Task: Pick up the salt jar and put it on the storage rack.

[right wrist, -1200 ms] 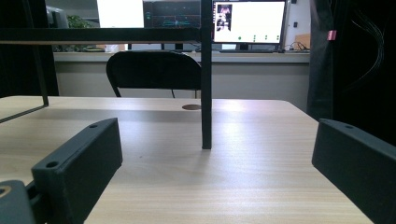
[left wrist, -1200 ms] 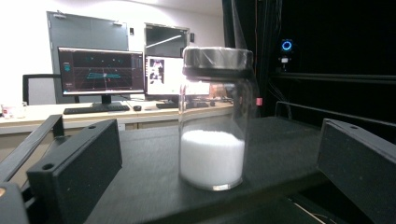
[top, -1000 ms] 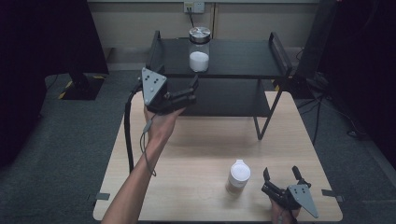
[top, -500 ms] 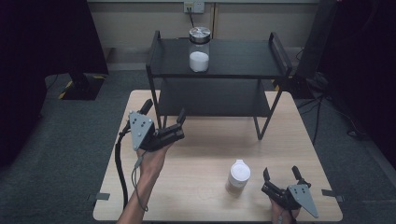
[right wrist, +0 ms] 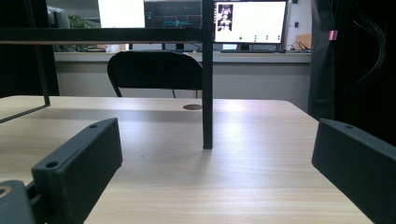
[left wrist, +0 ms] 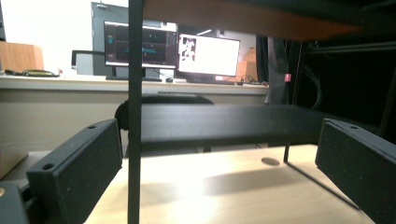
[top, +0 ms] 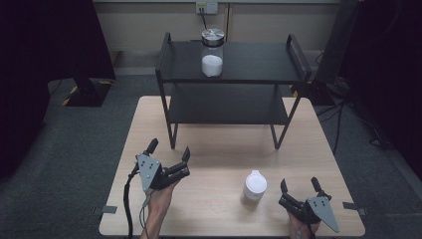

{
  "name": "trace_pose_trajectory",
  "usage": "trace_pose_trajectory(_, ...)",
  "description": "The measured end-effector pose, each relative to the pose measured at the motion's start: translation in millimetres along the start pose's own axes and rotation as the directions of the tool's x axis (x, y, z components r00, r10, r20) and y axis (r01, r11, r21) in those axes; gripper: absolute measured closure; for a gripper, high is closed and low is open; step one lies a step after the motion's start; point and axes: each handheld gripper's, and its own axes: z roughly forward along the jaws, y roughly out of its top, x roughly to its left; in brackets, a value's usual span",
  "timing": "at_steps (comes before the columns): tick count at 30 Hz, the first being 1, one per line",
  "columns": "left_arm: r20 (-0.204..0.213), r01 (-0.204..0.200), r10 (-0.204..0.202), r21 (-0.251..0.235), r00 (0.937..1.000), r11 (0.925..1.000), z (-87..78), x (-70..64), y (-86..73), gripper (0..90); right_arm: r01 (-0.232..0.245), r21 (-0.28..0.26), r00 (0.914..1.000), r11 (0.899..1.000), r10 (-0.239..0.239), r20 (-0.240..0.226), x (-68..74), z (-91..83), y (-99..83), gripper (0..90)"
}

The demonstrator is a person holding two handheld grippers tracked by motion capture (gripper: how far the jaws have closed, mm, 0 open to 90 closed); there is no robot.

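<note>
A black two-tier shelf (top: pixel 234 62) stands at the far side of the wooden table (top: pixel 219 149). On its top tier sits a glass jar (top: pixel 212 52) with a metal lid, half full of white powder. A small white lidded jar (top: pixel 254 189) stands on the table near the front right. My left gripper (top: pixel 169 151) is open and empty, low over the table's front left, in front of the shelf's left front leg (left wrist: pixel 134 112). My right gripper (top: pixel 299 185) rests open and empty at the front right corner, just right of the white jar; the shelf's right leg (right wrist: pixel 207 74) lies ahead of it.
Dark floor surrounds the table. Black curtains and a stand hang at the back left. Behind the shelf, a black chair (right wrist: pixel 154 70), a desk and monitors (right wrist: pixel 250 21) are seen. A cable (top: pixel 128 199) trails from the left gripper over the front edge.
My left gripper has drawn back from the shelf's lower tier toward the front left of the table and dropped lower. The right gripper and white jar have stayed put.
</note>
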Motion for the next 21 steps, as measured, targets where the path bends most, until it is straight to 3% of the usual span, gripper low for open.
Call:
trace_pose_trajectory(5,-0.045,-0.033,0.034,0.026,0.9984,0.9991,-7.2,-5.7,-23.3,0.0,0.001,-0.001,1.0000,1.000,-0.001,0.000,0.0,0.0,-0.1,0.2)
trace_pose_trajectory(10,-0.082,-0.021,0.025,0.052,0.9963,0.9984,-11.9,-7.7,-39.3,0.0,0.000,0.000,1.0000,1.000,0.000,0.000,0.0,0.0,0.0,0.2)
trace_pose_trajectory(12,-0.120,-0.059,0.067,0.070,0.9905,0.9958,-12.9,-14.0,-44.0,0.0,0.000,0.000,1.0000,1.000,0.000,0.002,0.4,0.0,0.0,0.3)
trace_pose_trajectory(13,-0.120,-0.065,0.073,0.072,0.9901,0.9953,-14.0,-13.5,-46.9,0.0,0.000,0.000,1.0000,1.000,0.000,0.004,0.7,0.1,0.0,0.3)
trace_pose_trajectory(21,-0.201,0.006,0.009,0.073,0.9795,0.9973,-24.2,-23.3,-65.5,0.0,0.001,-0.001,0.9999,1.000,-0.001,0.014,2.7,0.4,-0.2,0.3)
